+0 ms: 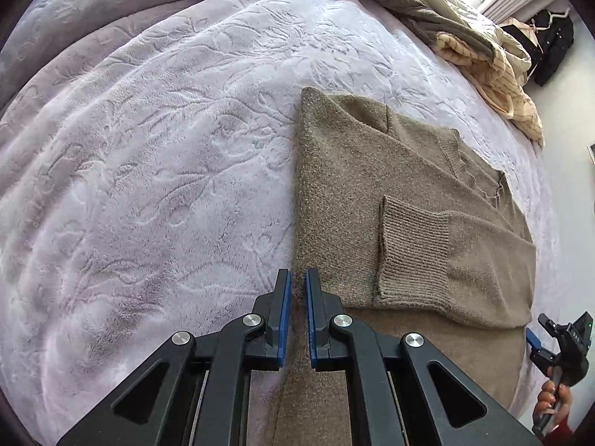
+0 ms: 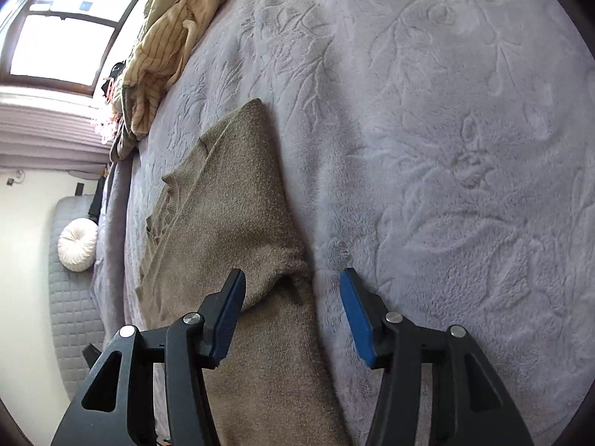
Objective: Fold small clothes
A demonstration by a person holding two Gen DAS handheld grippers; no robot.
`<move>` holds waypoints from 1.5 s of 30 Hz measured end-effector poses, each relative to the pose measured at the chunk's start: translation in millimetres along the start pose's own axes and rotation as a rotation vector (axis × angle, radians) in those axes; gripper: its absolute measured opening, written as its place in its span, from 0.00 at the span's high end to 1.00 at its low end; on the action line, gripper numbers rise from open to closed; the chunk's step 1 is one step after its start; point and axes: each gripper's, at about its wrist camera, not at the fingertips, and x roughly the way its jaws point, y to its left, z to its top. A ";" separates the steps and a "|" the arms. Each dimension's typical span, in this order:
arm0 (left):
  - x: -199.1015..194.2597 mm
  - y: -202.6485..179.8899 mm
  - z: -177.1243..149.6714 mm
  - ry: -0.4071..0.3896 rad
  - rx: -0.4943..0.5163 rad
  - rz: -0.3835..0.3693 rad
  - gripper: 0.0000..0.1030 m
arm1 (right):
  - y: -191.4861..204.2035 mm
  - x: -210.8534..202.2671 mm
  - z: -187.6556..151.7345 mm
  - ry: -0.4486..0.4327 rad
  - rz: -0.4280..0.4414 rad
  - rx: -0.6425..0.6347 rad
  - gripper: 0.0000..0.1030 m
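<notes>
A tan knit sweater (image 1: 372, 193) lies flat on the lilac embossed bedspread (image 1: 156, 156), with both sleeves folded across its front and a ribbed cuff (image 1: 412, 256) on top. My left gripper (image 1: 296, 282) is nearly shut on the sweater's left folded edge, near its lower part. My right gripper (image 2: 292, 282) is open, its jaws straddling the sweater's edge (image 2: 290, 278) where the folded part meets the lower body (image 2: 267, 371). The right gripper also shows at the far right in the left wrist view (image 1: 557, 338), held by a hand.
A heap of beige and cream striped clothes (image 1: 483, 48) lies at the far edge of the bed, also in the right wrist view (image 2: 167, 44). A window (image 2: 59, 41), a white round cushion (image 2: 77, 245) and a quilted mat are beyond the bed.
</notes>
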 end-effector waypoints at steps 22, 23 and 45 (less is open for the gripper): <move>17.6 -16.0 13.3 0.051 0.085 -0.115 0.80 | 42.7 10.1 6.8 0.063 -0.046 -0.225 0.85; 20.2 -14.4 12.4 0.058 0.090 -0.106 0.80 | 38.3 12.2 7.1 0.069 -0.066 -0.232 0.85; -3.9 -5.4 -0.8 0.010 0.105 0.043 0.80 | 16.0 -9.7 -11.6 0.057 -0.183 -0.161 0.80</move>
